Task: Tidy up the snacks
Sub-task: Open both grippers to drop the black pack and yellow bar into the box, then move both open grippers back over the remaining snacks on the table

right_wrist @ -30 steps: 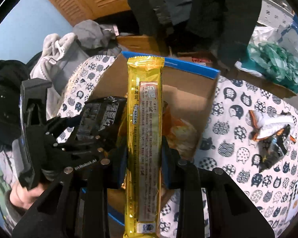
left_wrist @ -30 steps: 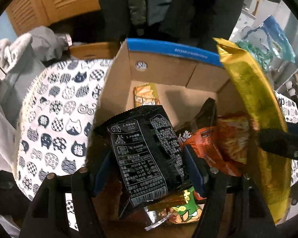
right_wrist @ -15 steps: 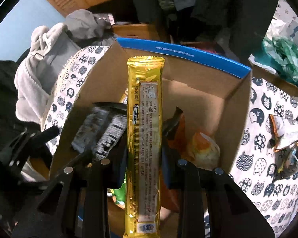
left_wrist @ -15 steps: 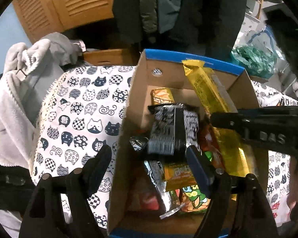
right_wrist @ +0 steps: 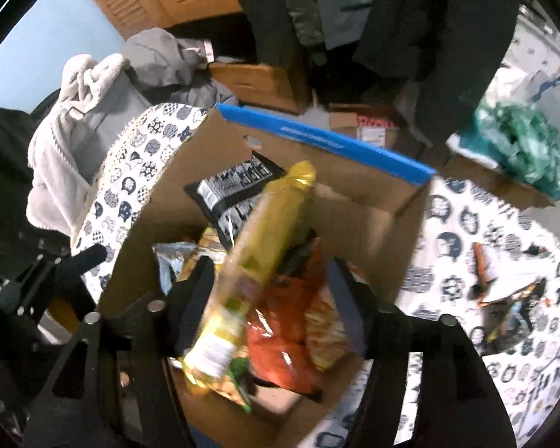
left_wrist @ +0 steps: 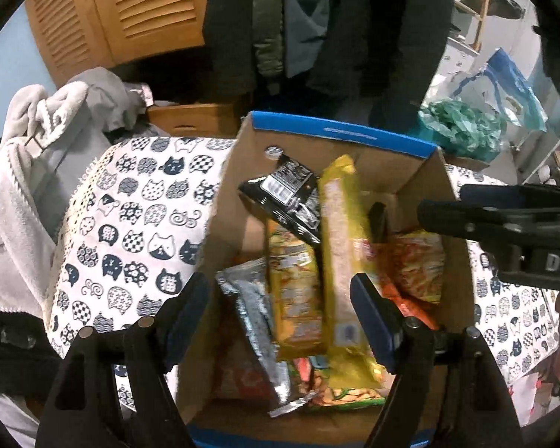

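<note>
An open cardboard box [left_wrist: 339,138] [right_wrist: 317,134] with a blue rim stands on the cat-print tablecloth and holds several snack packs. A black pack [left_wrist: 287,194] [right_wrist: 235,190] leans on its back left wall. A long yellow pack [left_wrist: 339,257] [right_wrist: 257,265] lies inside, blurred in the right wrist view and free of the fingers. An orange bag [left_wrist: 414,261] [right_wrist: 295,328] lies at the right. My left gripper [left_wrist: 280,317] is open and empty above the box. My right gripper [right_wrist: 270,298] is open above the box; its body shows at the right in the left wrist view [left_wrist: 504,224].
The cat-print tablecloth [left_wrist: 130,231] [right_wrist: 504,336] surrounds the box. Loose snack packs [right_wrist: 504,291] lie on it to the right. Grey clothes [left_wrist: 37,171] hang at the left. A green plastic bag [left_wrist: 463,130] and dark coats [left_wrist: 317,18] are behind the box.
My left gripper let go of the black pack, which now leans in the box, and pulled back. My right gripper opened and the yellow pack dropped into the box.
</note>
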`<state>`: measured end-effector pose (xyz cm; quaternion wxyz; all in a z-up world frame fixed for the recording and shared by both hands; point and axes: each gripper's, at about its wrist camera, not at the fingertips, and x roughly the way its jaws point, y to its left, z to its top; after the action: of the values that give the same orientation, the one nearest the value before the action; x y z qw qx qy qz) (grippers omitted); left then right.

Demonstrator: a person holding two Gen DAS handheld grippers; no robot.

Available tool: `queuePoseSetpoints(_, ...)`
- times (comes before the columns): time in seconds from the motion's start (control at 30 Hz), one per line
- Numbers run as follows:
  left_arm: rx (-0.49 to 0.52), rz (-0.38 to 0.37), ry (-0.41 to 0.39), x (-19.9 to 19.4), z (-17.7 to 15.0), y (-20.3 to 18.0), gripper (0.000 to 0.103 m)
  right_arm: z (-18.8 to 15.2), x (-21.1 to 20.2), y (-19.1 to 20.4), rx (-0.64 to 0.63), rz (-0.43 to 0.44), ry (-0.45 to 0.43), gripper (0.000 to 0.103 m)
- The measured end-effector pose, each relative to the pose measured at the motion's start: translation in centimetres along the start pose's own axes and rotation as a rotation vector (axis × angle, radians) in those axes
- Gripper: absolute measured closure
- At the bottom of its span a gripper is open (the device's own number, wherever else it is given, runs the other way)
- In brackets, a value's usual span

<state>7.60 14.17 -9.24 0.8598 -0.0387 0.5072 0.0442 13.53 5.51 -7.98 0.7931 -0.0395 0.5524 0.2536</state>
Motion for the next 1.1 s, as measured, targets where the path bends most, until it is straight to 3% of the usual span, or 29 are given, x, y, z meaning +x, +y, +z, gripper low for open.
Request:
queuePoseSetpoints(0.13, 0.03, -0.016, -0.018, -0.6, 0.1, -1.7, 0.023, -1.0, -2.2, -1.6, -0.035, -0.039, -0.026, 0.029)
queuePoseSetpoints(0.57, 0.152, -0.124, -0.066, -2.7, 0.6, -9.3, 0.017, -5.9, -7.0, -8.7, -0.085, -0.152, -0.034, 0.023)
queuePoseSetpoints(0.93, 0.311, -0.156, -0.029, -1.1, 0.1, -16.6, 0.017, -9.5, -7.8, -16.9, -0.05, -0.193, -0.048, 0.022)
queuePoseSetpoints(1.1, 0.403, -0.139, 0.042, 1.0, 0.2, -19.6, 0.016, -10.9, -7.5, -19.9, -0.024, -0.185, -0.046, 0.022)
